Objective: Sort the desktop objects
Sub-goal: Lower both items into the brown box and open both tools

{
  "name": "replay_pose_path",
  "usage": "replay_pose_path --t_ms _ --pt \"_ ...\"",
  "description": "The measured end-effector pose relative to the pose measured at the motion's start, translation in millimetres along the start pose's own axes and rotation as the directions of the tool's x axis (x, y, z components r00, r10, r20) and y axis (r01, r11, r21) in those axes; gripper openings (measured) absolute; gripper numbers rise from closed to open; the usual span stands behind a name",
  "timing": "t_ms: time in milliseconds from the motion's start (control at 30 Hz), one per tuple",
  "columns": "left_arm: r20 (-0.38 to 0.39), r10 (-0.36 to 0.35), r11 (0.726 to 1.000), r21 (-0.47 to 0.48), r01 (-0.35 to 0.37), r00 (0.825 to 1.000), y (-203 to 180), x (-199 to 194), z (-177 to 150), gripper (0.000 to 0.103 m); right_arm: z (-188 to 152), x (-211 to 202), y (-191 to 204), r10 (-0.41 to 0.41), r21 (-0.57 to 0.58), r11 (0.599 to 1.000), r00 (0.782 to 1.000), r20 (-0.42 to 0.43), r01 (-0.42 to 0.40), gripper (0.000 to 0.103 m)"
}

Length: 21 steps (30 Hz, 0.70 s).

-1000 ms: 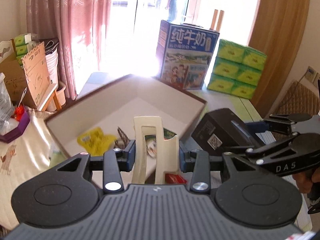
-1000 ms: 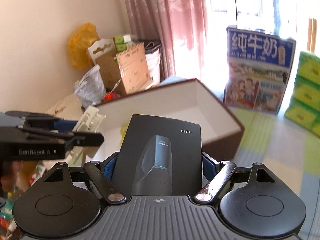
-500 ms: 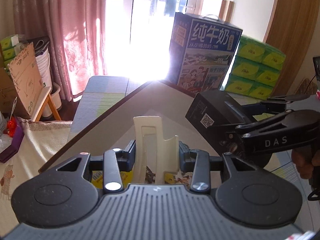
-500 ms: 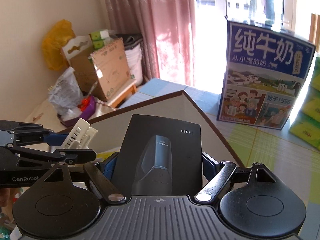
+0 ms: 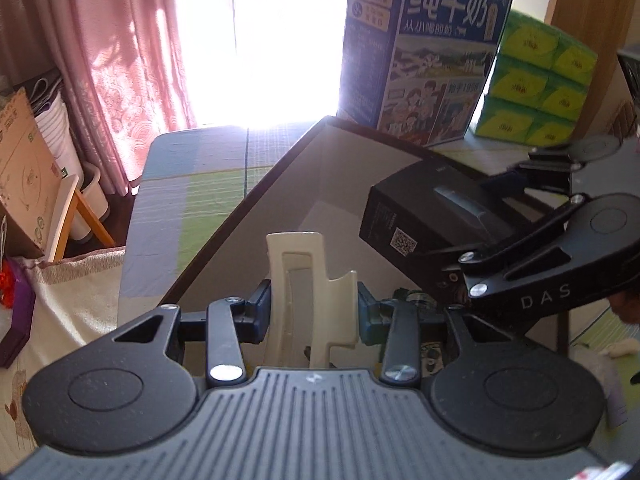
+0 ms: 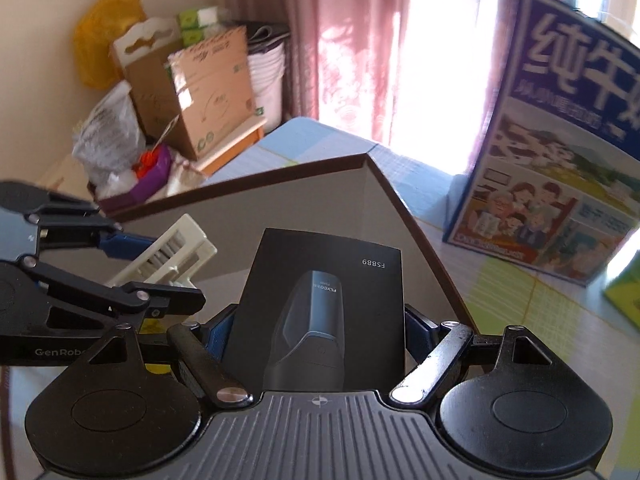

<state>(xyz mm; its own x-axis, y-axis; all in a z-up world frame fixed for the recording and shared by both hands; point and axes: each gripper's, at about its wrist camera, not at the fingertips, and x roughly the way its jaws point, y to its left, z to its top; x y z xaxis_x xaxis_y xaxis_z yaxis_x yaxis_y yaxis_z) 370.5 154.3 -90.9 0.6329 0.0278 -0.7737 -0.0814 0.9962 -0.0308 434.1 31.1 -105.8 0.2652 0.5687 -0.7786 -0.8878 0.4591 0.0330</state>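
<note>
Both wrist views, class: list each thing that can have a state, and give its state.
Left gripper: shut on cream hair clip.
Right gripper: shut on black shaver box.
Brown-rimmed box: open, no lid on.
Milk carton: upright, closed.

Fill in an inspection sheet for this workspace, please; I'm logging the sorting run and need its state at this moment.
Surface: table under a striped blue and green cloth.
Job's things: cream hair clip in the left claw; black shaver box marked FS889 in the right claw; both held over the open brown-rimmed box.
Clutter: small packets low in the box, mostly hidden.
Grippers: left claw shut on the clip, right claw shut on the shaver box, side by side.
Cables: nothing seen.
Surroundings: milk carton, green tissue packs, pink curtain, bright window, cardboard boxes and bags by the wall.
</note>
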Motion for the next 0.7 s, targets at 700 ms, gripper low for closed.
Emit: replay_pose_path --t_ms 700 --pt "-0.112 0.06 0.982 0.184 -0.039 0.992 -4.2 70.5 -10.8 0.036 0.1 43.1 0.8 -0.008 -0.174 0.985 0.998 -0.059 -0.002 0.08"
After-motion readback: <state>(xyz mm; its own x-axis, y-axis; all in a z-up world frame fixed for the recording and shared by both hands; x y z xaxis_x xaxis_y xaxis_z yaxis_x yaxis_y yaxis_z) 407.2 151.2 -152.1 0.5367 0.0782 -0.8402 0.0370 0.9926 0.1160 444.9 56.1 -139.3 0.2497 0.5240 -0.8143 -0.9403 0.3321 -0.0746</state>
